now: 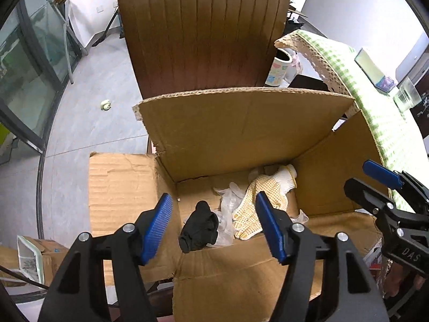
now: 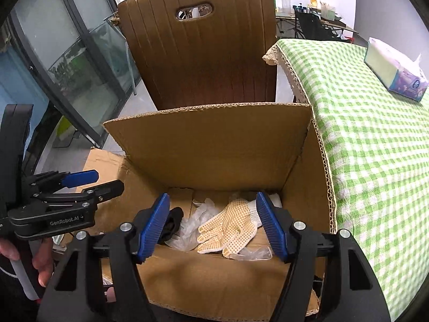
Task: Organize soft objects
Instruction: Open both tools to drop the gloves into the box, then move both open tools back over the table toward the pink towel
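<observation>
An open cardboard box (image 1: 241, 134) (image 2: 214, 145) holds gloves on its floor. A crumpled black glove (image 1: 199, 226) (image 2: 173, 222) lies at the left. Thin clear plastic gloves (image 1: 228, 201) (image 2: 193, 222) are in the middle. A white knit glove with yellow dots (image 1: 257, 204) (image 2: 230, 225) lies palm up at the right. My left gripper (image 1: 213, 198) (image 2: 107, 179) hangs open over the box's left part, with nothing between its blue pads. Over the right part, my right gripper (image 2: 212, 197) (image 1: 359, 174) is also open and holds nothing.
A brown slatted chair back (image 2: 209, 61) rises right behind the box. A table with a green checked cloth (image 2: 375, 147) stands against the box's right side, with a tissue box (image 2: 394, 69) on it. Glass doors (image 2: 67, 67) are at the left. A hand (image 2: 40, 263) holds the left gripper.
</observation>
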`<action>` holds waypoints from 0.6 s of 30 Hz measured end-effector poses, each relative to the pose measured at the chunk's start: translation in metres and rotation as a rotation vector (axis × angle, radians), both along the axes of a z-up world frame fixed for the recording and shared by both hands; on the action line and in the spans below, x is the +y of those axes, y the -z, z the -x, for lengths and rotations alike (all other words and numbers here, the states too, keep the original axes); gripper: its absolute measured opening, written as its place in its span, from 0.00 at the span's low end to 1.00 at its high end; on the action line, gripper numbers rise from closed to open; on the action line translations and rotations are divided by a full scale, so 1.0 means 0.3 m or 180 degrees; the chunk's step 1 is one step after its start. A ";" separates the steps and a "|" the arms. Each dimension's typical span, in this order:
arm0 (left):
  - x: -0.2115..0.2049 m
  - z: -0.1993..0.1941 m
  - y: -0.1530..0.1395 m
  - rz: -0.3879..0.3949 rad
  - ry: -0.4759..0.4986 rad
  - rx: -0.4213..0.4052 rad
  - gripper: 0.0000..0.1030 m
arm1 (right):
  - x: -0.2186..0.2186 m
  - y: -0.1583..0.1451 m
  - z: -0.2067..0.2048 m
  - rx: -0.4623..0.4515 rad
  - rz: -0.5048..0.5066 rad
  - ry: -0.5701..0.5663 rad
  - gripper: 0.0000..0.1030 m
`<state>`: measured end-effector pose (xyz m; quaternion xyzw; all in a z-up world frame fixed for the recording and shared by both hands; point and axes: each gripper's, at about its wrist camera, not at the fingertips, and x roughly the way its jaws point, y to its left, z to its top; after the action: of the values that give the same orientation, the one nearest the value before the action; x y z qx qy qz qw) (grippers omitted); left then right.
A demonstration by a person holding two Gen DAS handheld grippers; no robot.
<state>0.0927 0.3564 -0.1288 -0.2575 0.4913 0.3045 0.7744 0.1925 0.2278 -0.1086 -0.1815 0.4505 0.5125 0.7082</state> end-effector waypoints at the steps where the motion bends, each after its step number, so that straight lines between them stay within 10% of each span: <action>1: -0.005 0.000 -0.003 -0.0010 0.0018 0.0001 0.60 | -0.005 0.000 0.003 0.0000 -0.0007 0.0006 0.63; 5: -0.021 -0.002 -0.032 -0.0139 0.0005 -0.0120 0.60 | -0.063 -0.058 0.001 -0.0078 -0.0391 0.0070 0.63; 13: -0.186 0.123 -0.261 -0.1697 -0.0583 -0.1477 0.84 | -0.290 -0.262 0.079 -0.1304 -0.1722 0.0294 0.77; 18: -0.198 0.112 -0.267 -0.1711 -0.0574 -0.1411 0.85 | -0.322 -0.261 0.073 -0.1310 -0.1703 0.0405 0.77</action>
<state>0.0590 0.2970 -0.0487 -0.1468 0.1890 0.4267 0.8722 0.1706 0.1311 -0.0303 -0.0604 0.1582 0.5199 0.8373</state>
